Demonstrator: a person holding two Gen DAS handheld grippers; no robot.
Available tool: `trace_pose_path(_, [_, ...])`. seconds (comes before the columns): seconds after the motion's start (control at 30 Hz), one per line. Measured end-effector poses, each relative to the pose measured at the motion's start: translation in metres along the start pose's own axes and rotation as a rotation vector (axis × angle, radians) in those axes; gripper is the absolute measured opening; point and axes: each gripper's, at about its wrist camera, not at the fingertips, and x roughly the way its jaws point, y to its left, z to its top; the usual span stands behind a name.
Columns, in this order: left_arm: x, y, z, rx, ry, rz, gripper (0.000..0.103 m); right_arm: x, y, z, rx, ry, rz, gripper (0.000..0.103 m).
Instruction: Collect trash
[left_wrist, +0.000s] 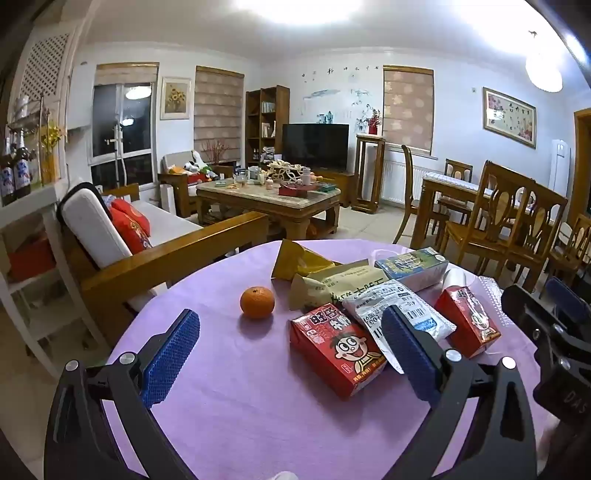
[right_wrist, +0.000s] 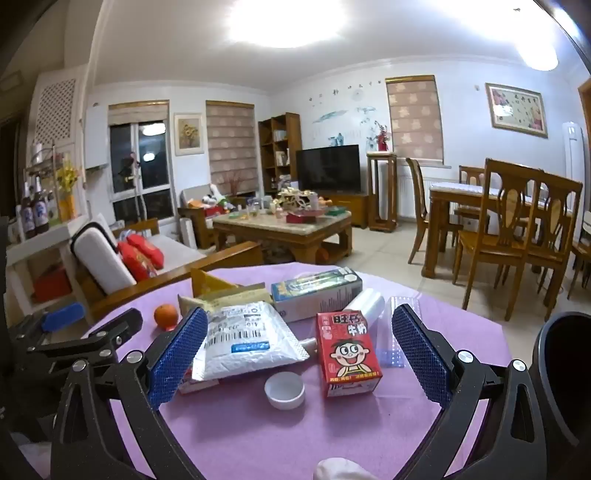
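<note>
Trash lies in a loose heap across the far half of the round table (left_wrist: 229, 406) with its purple cloth, and nothing has been picked up. Both sets of jaws stand wide open and empty. The left gripper (left_wrist: 291, 354) hovers low over the near edge, its right pad in front of a red milk carton (left_wrist: 338, 350) that lies flat, partly under a white mailer pouch (left_wrist: 399, 310). The right gripper (right_wrist: 295, 358) frames a second red carton (right_wrist: 349, 354) that stands upright, with a small white cap (right_wrist: 284, 389) just beside it toward the near edge and a clear blister tray (right_wrist: 393, 332) to its right.

Farther out sit a blue-and-white box (right_wrist: 317, 295), a white roll (right_wrist: 364, 304), tan paper bags (left_wrist: 332, 280) and a yellow wrapper (left_wrist: 299, 260) at the far edge. An orange (left_wrist: 257, 302) sits apart, toward the left edge.

Several risks seem likely. The pouch overlaps the flat carton, so closing on either could drag the other along or pinch only a slack corner that slips. The upright carton would probably tip if one pad touches it first. The cap is low and smooth, so wide pads may skid off it. The orange may be food rather than trash, and a nudge could roll it off the table. The two grippers sit close together, so reaching for the middle at once risks a collision. No bin can be made out; a dark round shape at the right gripper's side cannot be identified.
</note>
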Motion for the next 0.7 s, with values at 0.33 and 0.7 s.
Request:
trace_pose_path(0.33, [0.002,0.001,-0.001,-0.015,0.021,0.025,0.098,0.000,-0.001,0.000,0.013,0.005,0.005,0.099])
trace_pose_path(0.7, [0.006,0.009,0.001,-0.043,0.038,0.040,0.098,0.000,-0.001,0.000,0.016,0.007,0.005,0.099])
